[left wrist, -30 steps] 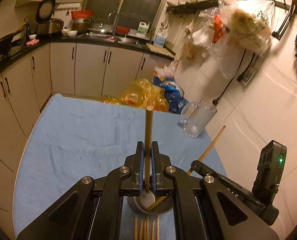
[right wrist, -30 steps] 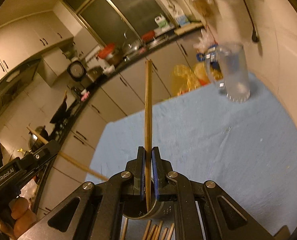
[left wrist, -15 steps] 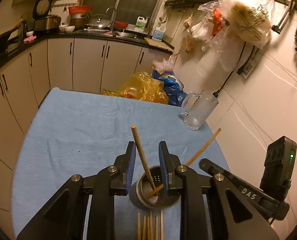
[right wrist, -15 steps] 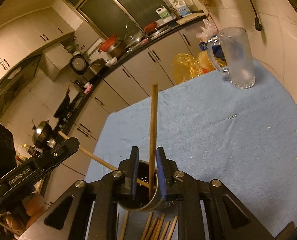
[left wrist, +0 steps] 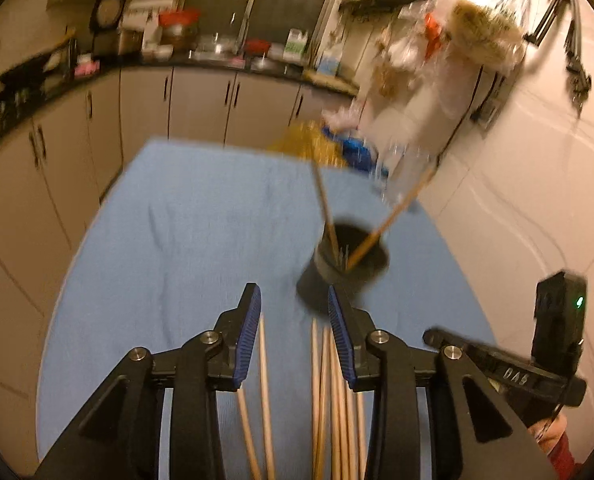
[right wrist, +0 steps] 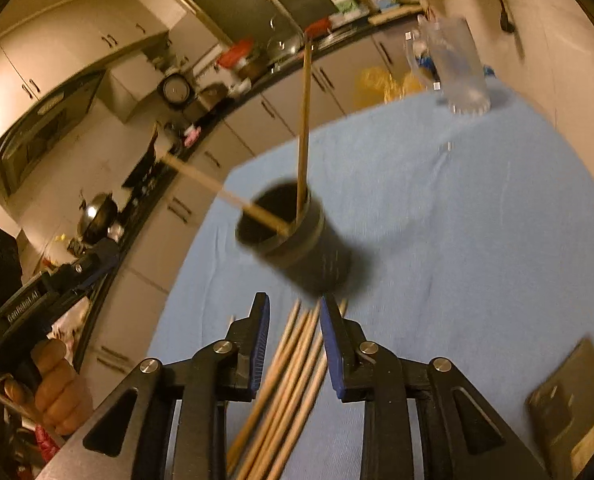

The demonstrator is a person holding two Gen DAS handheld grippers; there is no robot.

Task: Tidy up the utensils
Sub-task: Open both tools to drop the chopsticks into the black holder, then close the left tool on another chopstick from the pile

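A dark metal utensil holder (left wrist: 347, 264) (right wrist: 297, 240) stands on the blue cloth with two wooden chopsticks (left wrist: 325, 204) (right wrist: 303, 120) leaning inside it. Several loose chopsticks (left wrist: 329, 392) (right wrist: 289, 376) lie on the cloth just in front of the holder. My left gripper (left wrist: 294, 308) is open and empty, low over the loose chopsticks. My right gripper (right wrist: 294, 312) is open and empty, also over the loose chopsticks, just short of the holder. The right gripper shows at the lower right of the left wrist view (left wrist: 509, 364), the left one at the left of the right wrist view (right wrist: 53, 292).
A clear glass mug (right wrist: 455, 72) stands at the cloth's far end by the tiled wall. Yellow and blue plastic bags (left wrist: 313, 144) lie past the table's far edge. A dark flat object (right wrist: 573, 412) lies on the cloth at the right. Kitchen cabinets run along the left.
Both grippers opened and let go of their chopsticks, which now stand in the holder. Both grippers pulled back and down, so the holder is now ahead of the fingers.
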